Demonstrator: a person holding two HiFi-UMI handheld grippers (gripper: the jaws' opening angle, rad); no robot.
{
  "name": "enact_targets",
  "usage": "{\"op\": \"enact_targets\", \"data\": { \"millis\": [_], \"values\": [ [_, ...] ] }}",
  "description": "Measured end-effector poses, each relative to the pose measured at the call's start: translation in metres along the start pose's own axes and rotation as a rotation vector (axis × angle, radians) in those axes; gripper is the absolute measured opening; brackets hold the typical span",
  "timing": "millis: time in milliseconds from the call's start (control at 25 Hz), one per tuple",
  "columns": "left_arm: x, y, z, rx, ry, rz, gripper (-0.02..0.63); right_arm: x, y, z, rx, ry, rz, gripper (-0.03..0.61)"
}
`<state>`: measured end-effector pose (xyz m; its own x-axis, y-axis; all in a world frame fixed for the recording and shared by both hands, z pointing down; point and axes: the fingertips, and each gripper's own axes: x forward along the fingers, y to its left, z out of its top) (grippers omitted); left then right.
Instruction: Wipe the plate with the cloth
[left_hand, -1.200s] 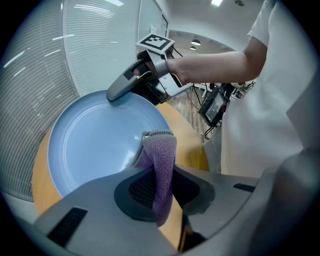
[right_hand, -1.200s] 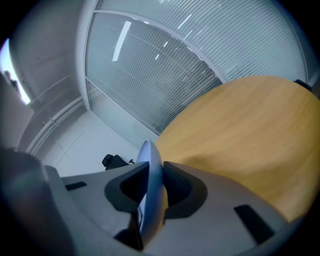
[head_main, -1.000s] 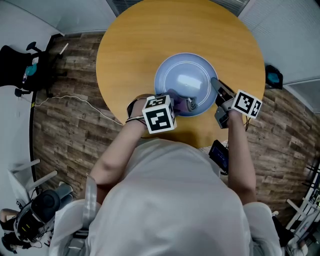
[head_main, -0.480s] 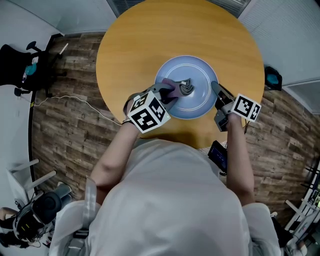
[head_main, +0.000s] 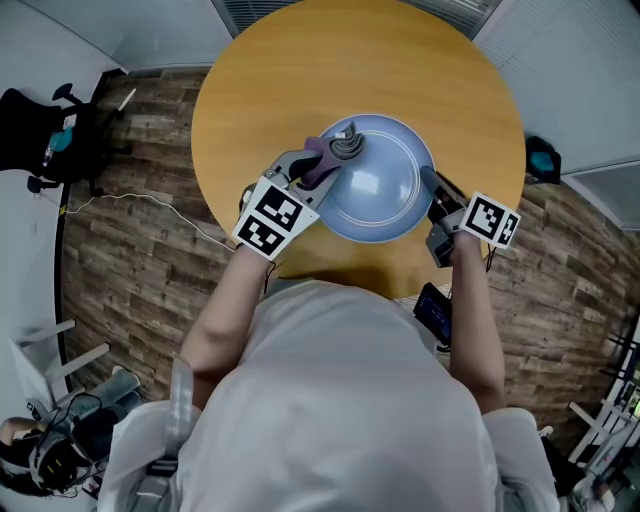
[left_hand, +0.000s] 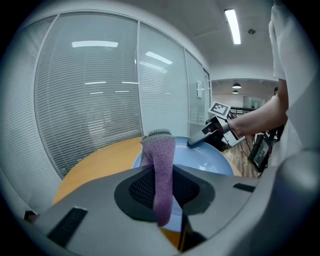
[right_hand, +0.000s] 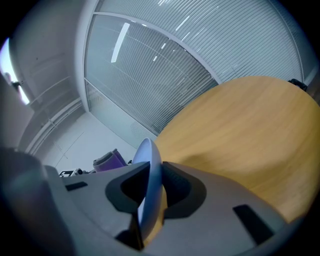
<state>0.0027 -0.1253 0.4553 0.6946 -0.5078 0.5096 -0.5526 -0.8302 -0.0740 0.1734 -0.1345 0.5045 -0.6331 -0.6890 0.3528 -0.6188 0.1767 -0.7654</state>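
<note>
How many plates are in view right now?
1: the plate is near the table's front edge, its right rim between the jaws of the right gripper, which have just been closing. No others seem hidden.

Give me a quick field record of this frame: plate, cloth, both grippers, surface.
plate: pale blue round plate, over the round wooden table, near the edge closest to the person
cloth: purple fuzzy cloth, at the plate's far-left rim
left gripper: left gripper shut on the cloth
right gripper: right gripper clamped on the plate's right rim; its jaws have just been closing further
cloth-to-plate contact: cannot tell
</note>
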Motion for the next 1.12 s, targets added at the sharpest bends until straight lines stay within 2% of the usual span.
{"op": "enact_targets", "data": {
  "millis": [240,440,760,960,1120],
  "values": [
    [-0.019,0.027,0.009,-0.146,-0.158,0.078,0.069,-0.002,0.006,0.002,0.002,-0.016,0.020,0.072],
    [-0.038,0.040,0.021,-0.108,-0.276,0.144,0.069,-0.005,0.006,0.005,0.007,-0.026,0.018,0.069],
    [-0.069,0.067,0.029,-0.126,-0.413,0.292,0.069,-0.007,0.007,0.008,-0.001,-0.040,0.027,0.069],
    [-0.088,0.079,0.029,-0.134,-0.475,0.375,0.069,-0.010,0.008,0.010,0.020,-0.054,0.040,0.067],
    [-0.095,0.084,0.027,-0.159,-0.510,0.392,0.069,-0.011,0.007,0.013,0.030,-0.064,0.051,0.067]
  ]
}}
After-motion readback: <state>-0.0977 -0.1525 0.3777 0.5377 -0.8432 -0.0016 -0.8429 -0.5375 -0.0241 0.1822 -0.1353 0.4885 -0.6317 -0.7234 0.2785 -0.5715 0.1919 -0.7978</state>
